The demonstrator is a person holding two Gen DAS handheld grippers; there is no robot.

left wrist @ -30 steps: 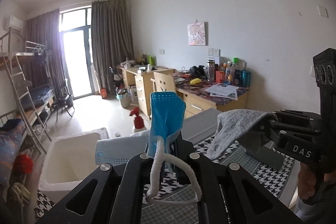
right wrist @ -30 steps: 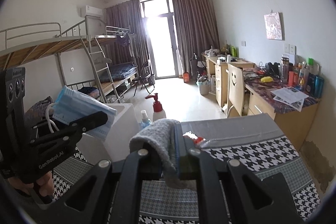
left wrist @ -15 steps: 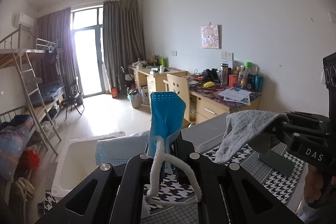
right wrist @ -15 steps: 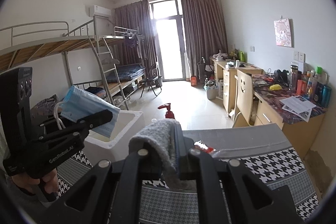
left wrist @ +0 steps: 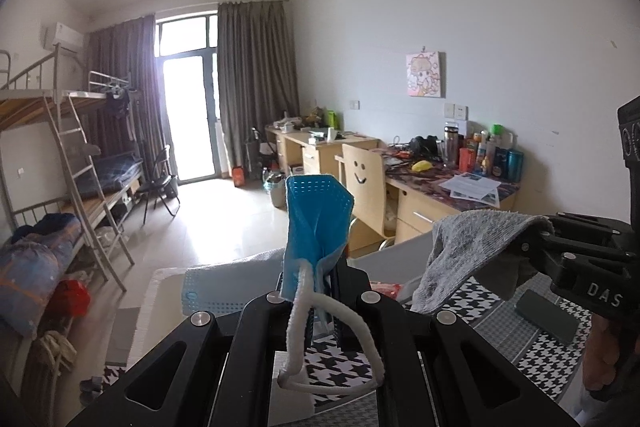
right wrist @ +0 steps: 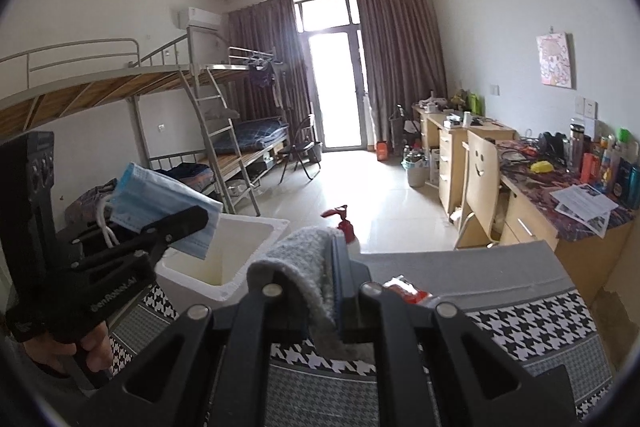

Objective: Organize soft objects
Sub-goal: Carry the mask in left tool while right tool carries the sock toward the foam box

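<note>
Left tongs [left wrist: 320,291]: clamped on a blue face mask [left wrist: 316,223], held above the white foam box [right wrist: 240,247].
Right tongs [right wrist: 340,287]: gripping a grey cloth [right wrist: 308,267] over the houndstooth counter [right wrist: 520,323].

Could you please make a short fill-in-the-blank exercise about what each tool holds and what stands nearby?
1. The left tool is shut on a blue face ____.
2. The right tool is shut on a ____ cloth.
3. The open foam box under the face mask is ____ in colour.
4. The wooden chair at the desk shows a cut-out ____ face.

Missing words: mask; grey; white; smiling
</note>
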